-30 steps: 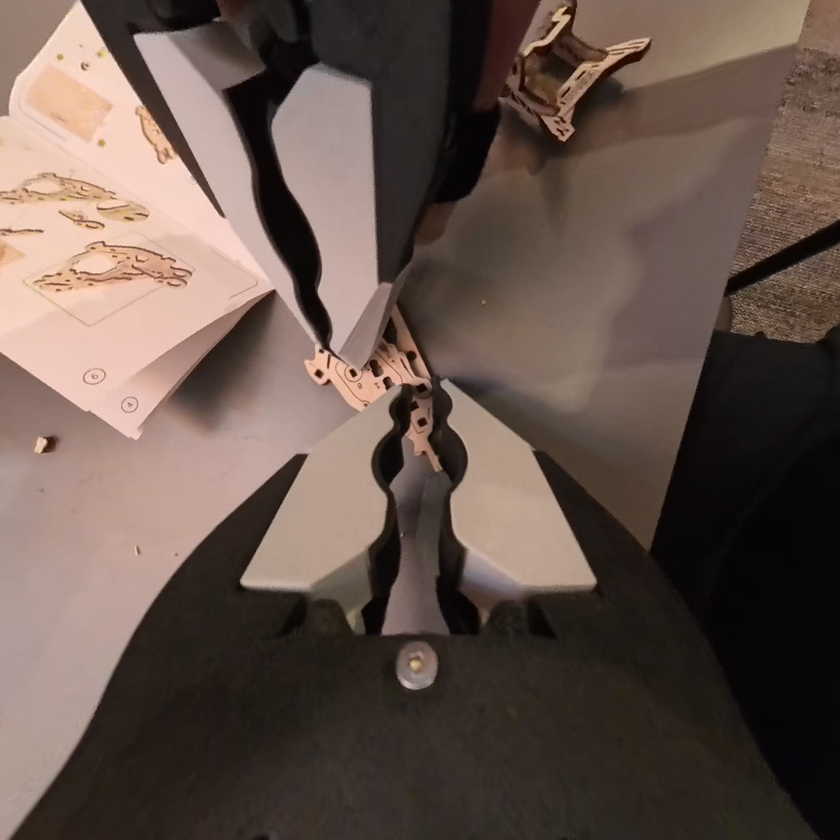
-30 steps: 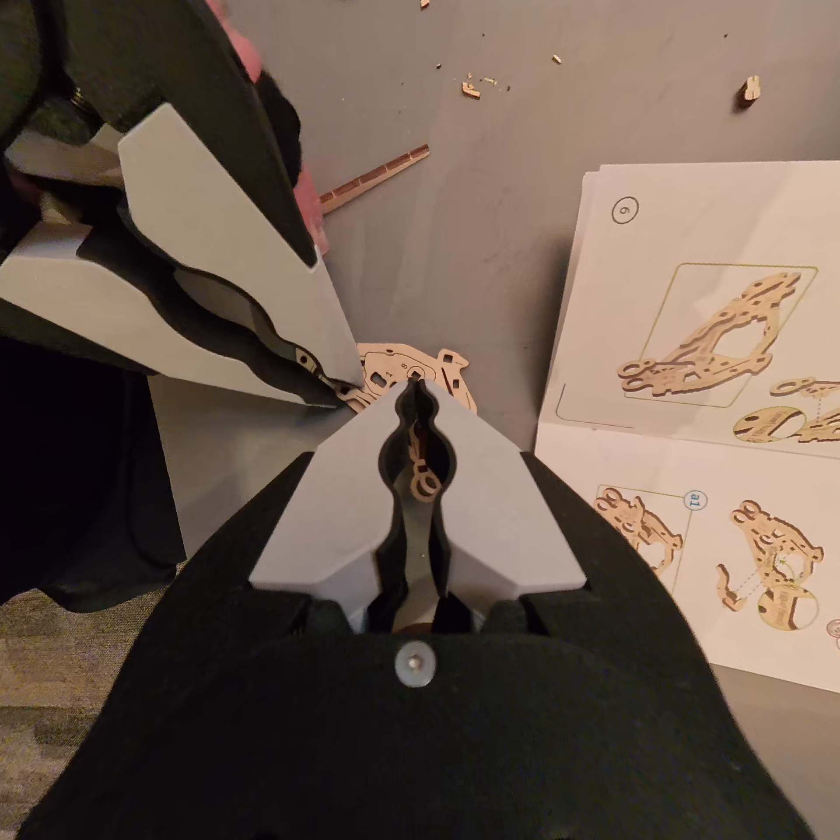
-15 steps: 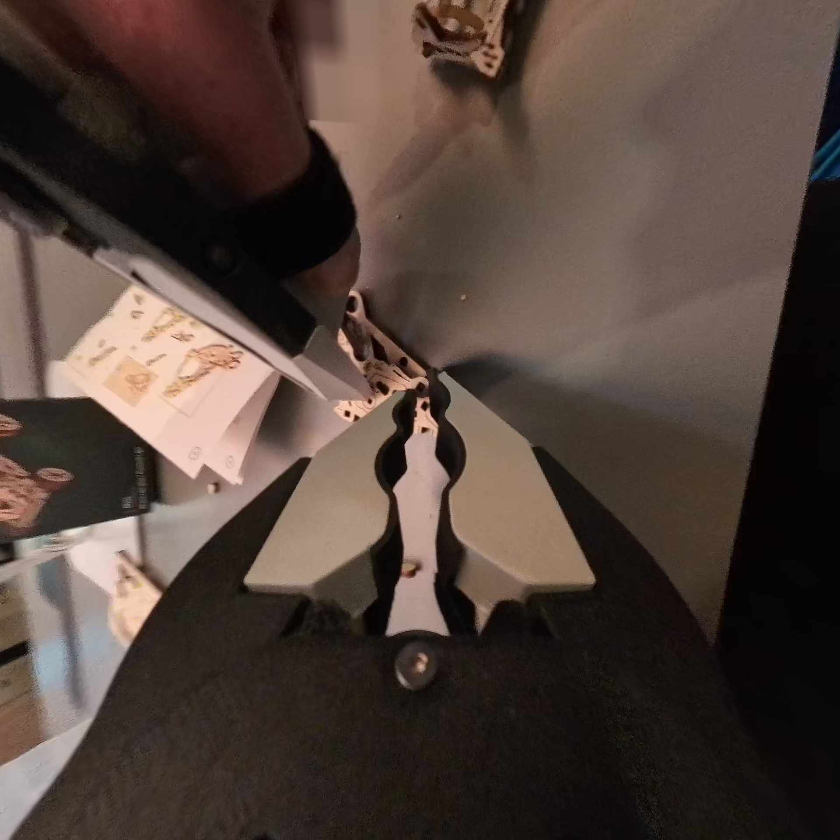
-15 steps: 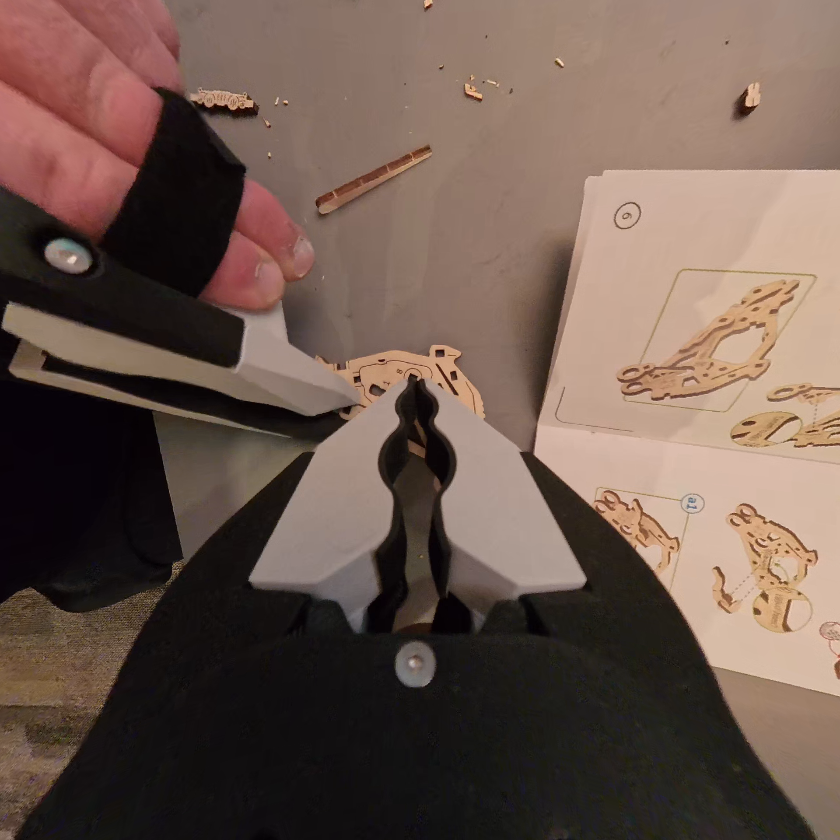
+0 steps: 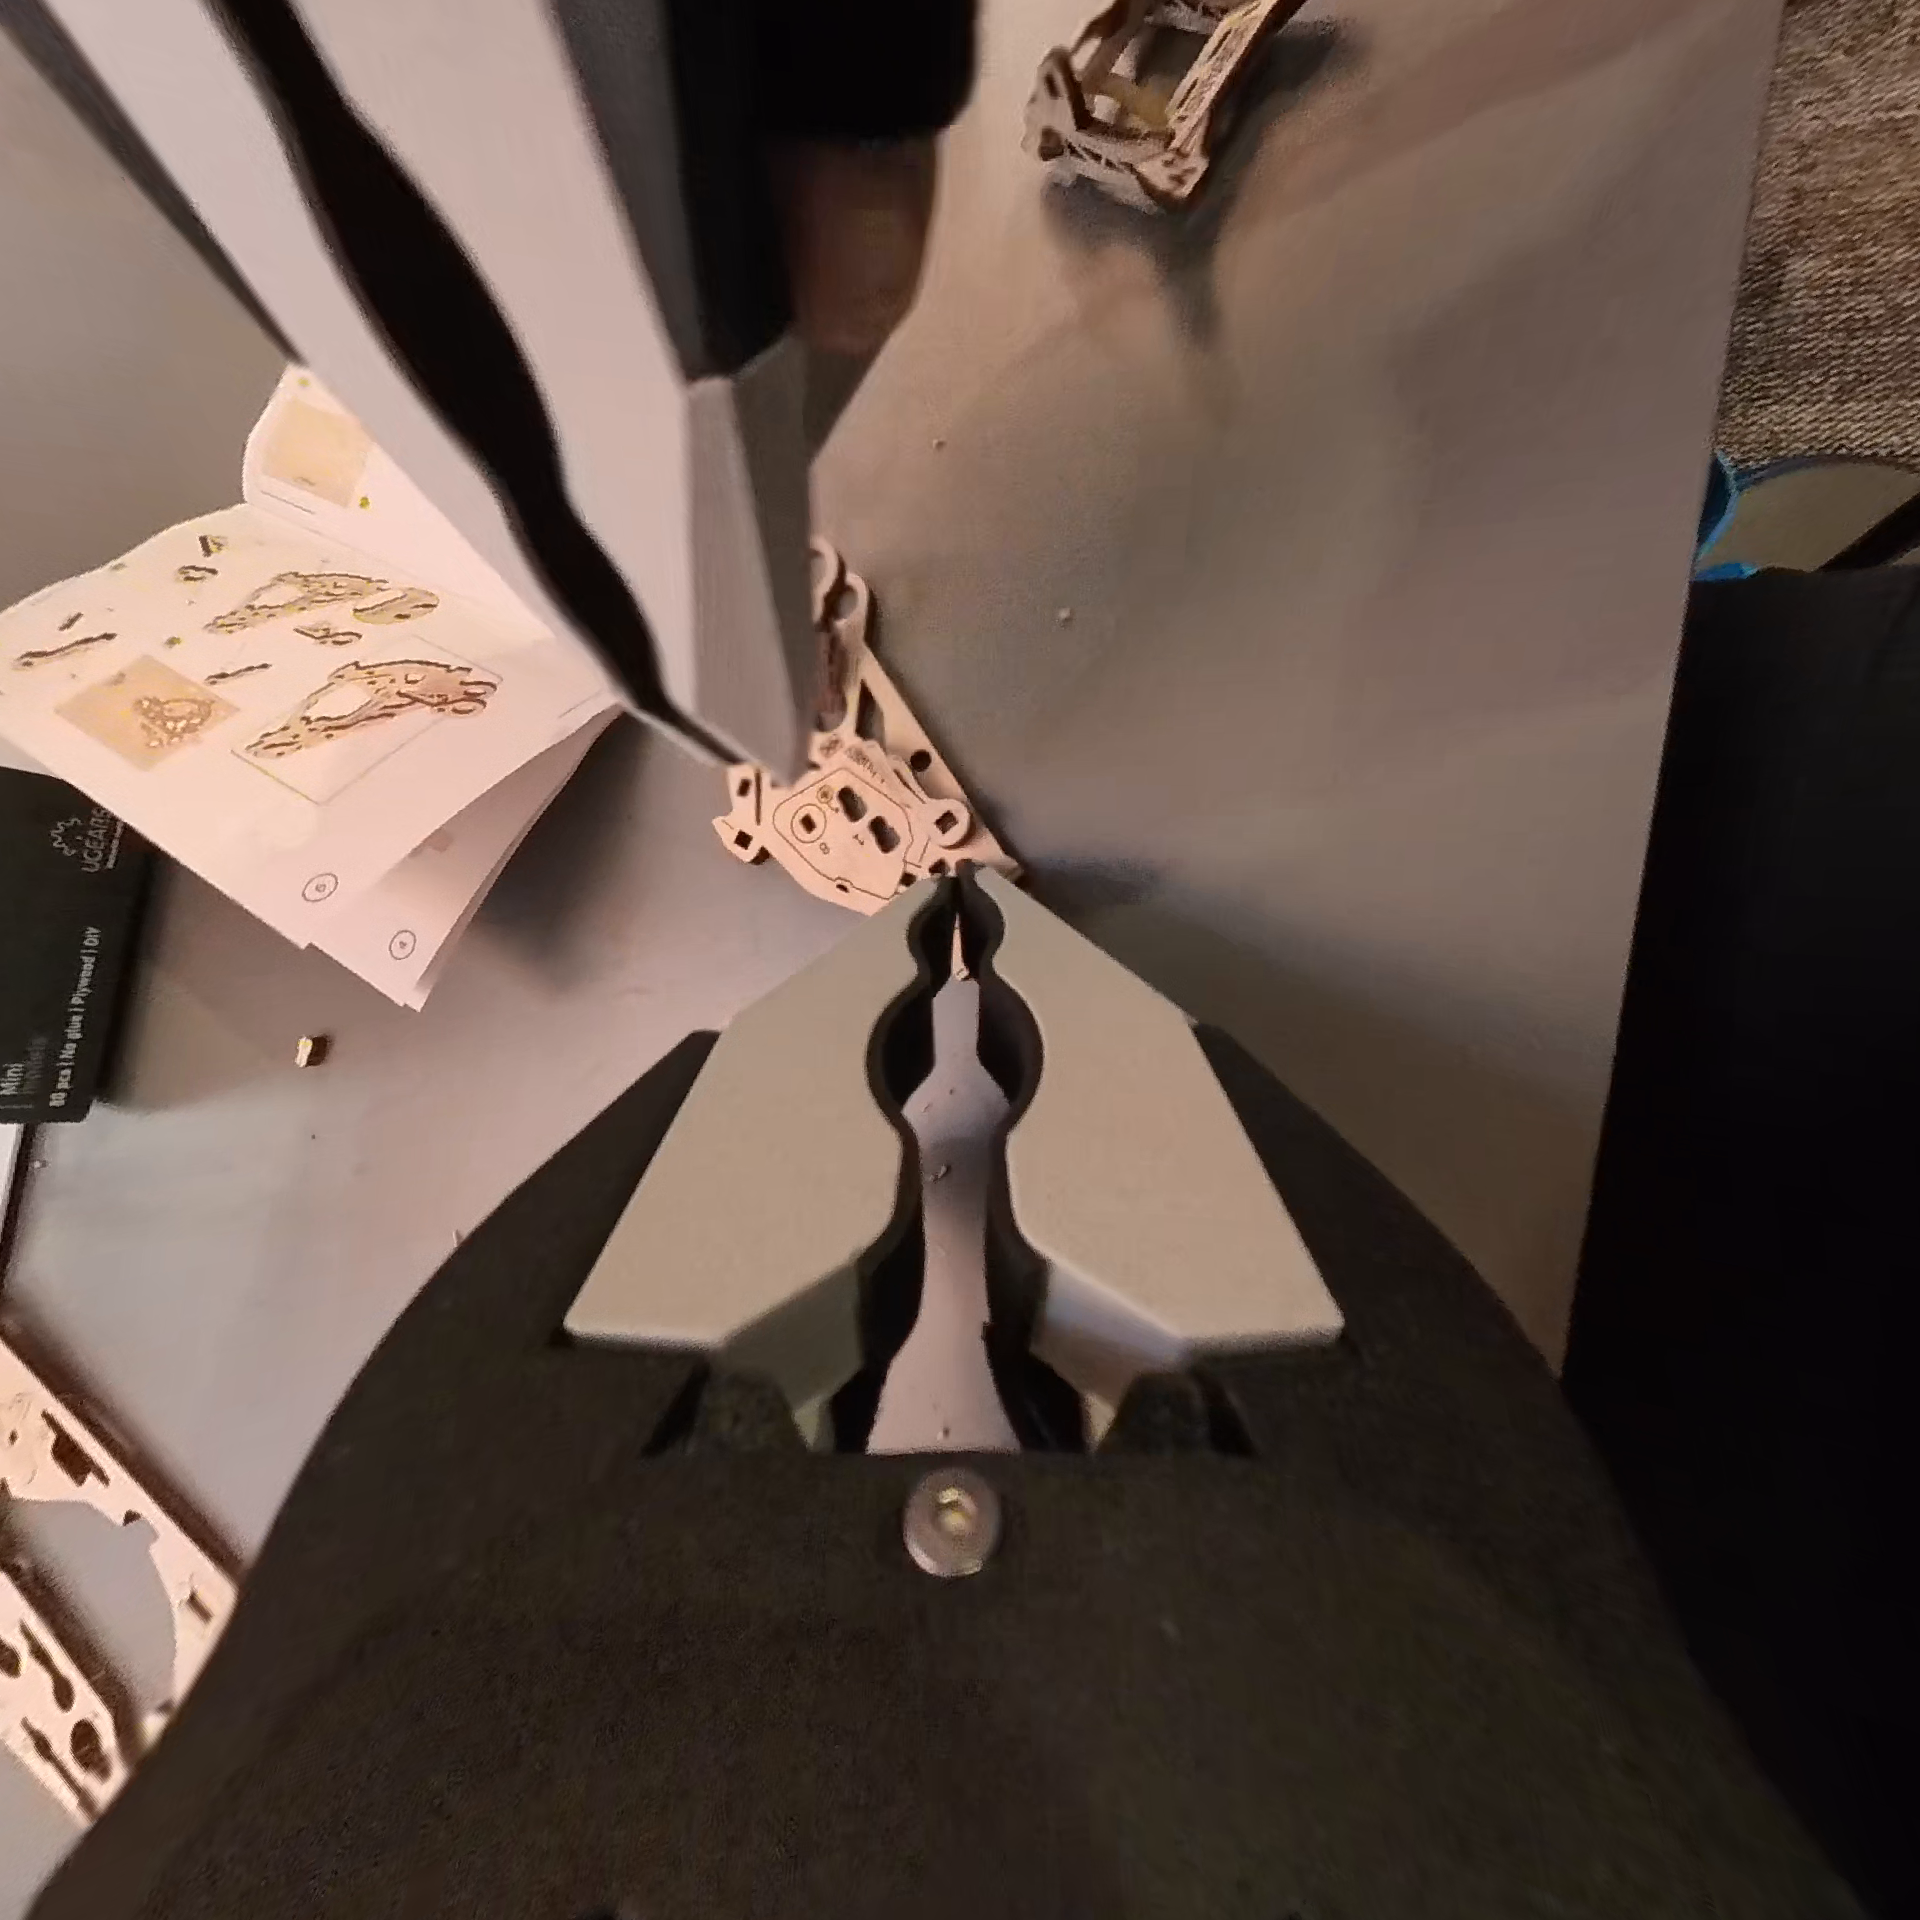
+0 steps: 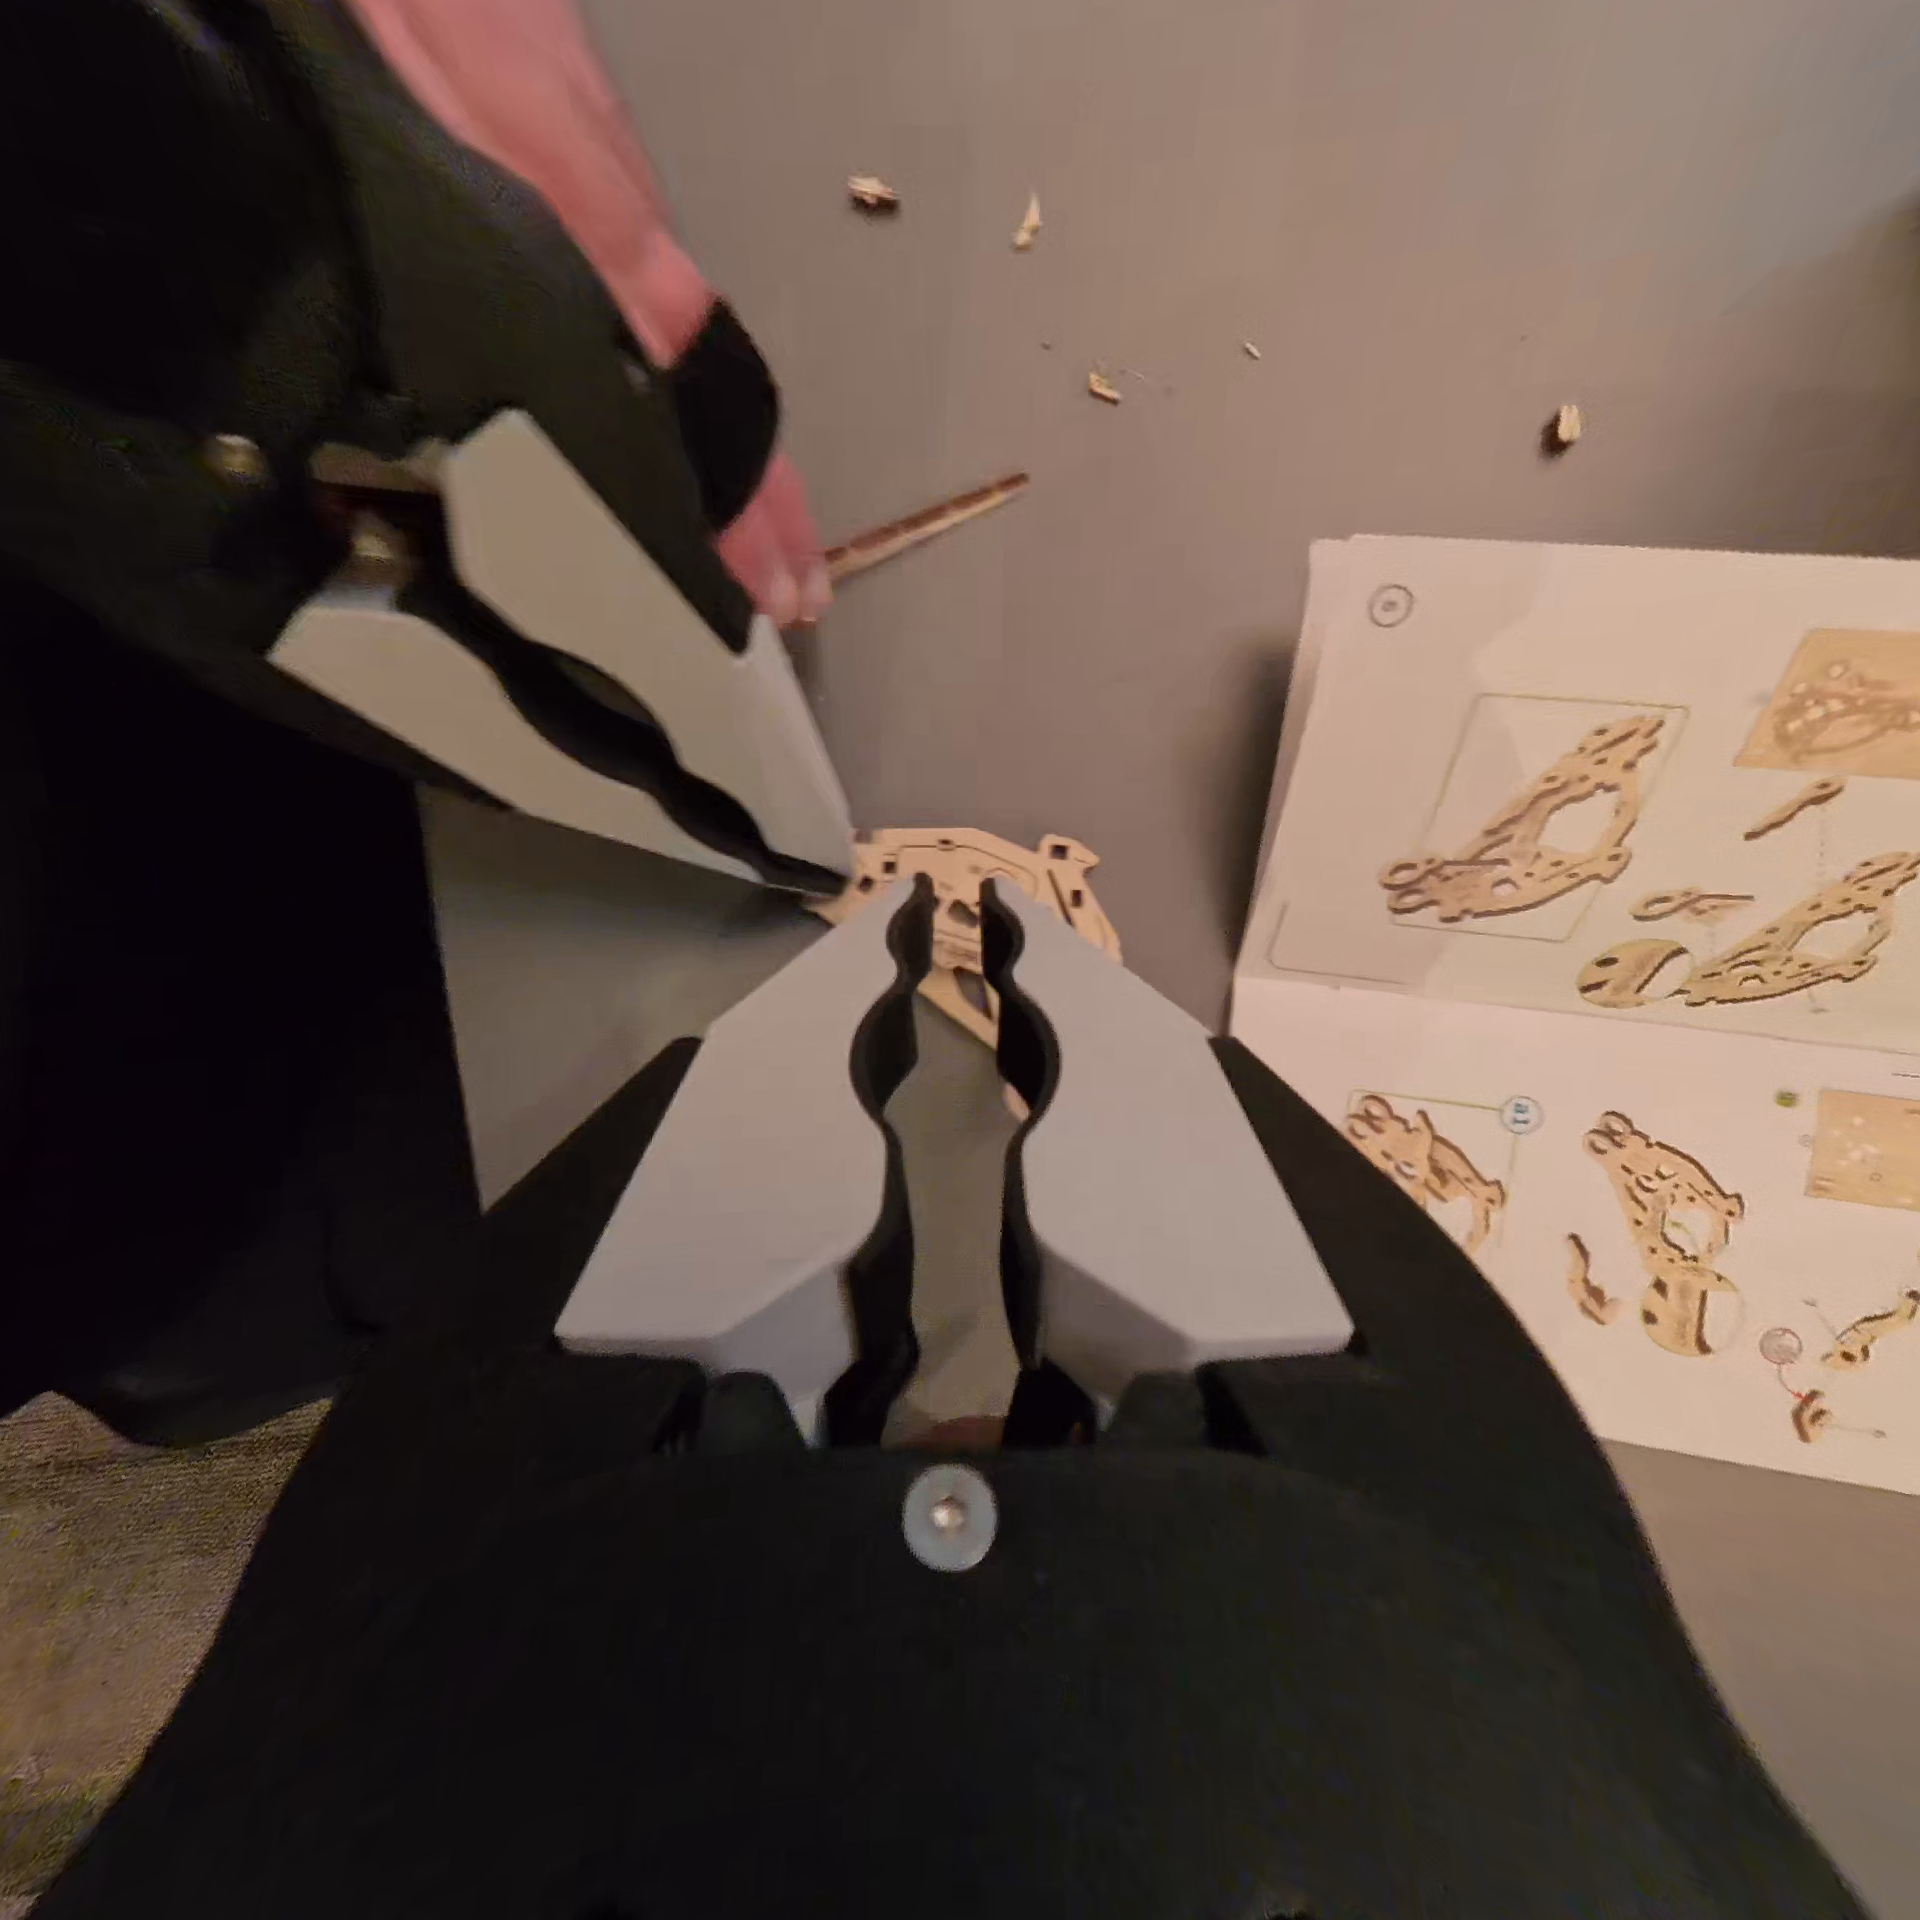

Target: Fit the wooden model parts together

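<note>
Pinching only a thin edge, your left claw [image 5: 958, 894] has its tips pressed together on one corner of the wooden plate [image 5: 862, 831], and that small bite is the weak point: I judge that a twist or a hard push from the other side could lever the plate out, or snap a thin tab. The plate sits just beside the booklet [image 6: 1558, 935], over the grey table [image 5: 1299, 623], apart from the booklet's pages. Your right claw [image 6: 953, 888] points at the plate's face on the side nearer the booklet. Its tips stand slightly apart with pale wood showing between them, but whether the pads press on anything cannot be told. If you push down there off-centre, the plate will likely pivot around the left pinch, and a tab that is not square to its slot may jam or split. Loose wood chips lie farther from you than the booklet; a dropped piece could be lost among them
</note>
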### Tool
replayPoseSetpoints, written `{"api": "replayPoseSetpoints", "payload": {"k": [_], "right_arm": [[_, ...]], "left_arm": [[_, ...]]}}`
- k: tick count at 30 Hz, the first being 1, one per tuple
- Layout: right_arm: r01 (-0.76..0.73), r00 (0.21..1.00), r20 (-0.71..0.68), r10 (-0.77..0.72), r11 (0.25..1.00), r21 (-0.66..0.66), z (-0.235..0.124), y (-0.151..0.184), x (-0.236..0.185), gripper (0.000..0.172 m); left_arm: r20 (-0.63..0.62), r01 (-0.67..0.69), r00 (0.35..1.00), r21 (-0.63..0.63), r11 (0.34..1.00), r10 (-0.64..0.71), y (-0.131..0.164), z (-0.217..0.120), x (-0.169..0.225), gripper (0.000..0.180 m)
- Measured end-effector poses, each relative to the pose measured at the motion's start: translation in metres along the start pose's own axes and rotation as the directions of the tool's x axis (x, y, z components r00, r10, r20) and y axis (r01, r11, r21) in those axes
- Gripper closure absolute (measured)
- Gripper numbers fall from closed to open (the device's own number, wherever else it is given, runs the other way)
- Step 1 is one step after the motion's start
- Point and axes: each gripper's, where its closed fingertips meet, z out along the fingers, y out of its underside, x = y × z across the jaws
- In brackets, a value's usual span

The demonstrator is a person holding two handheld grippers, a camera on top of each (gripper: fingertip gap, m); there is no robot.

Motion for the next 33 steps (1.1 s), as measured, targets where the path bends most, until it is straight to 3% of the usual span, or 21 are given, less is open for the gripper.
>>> {"api": "replayPoseSetpoints", "payload": {"k": [6, 19, 33], "right_arm": [[0.091, 0.996, 0.016, -0.089, 0.990, -0.105, 0.017, 0.021, -0.020, 0.155], [0.356, 0.934, 0.104, -0.343, 0.919, -0.168, 0.026, 0.020, -0.022, 0.164], [0.227, 0.973, 0.061, -0.221, 0.967, -0.112, 0.024, 0.020, -0.021, 0.167]], "left_arm": [[-0.015, 0.014, 1.000, 0.022, 1.000, -0.014, 0.000, 0.000, 0.000, 0.180], [0.002, -0.003, 1.000, 0.040, 0.999, 0.003, 0.000, 0.000, 0.000, 0.180], [0.011, -0.005, 1.000, -0.008, 1.000, 0.005, 0.001, 0.001, -0.001, 0.180]]}}
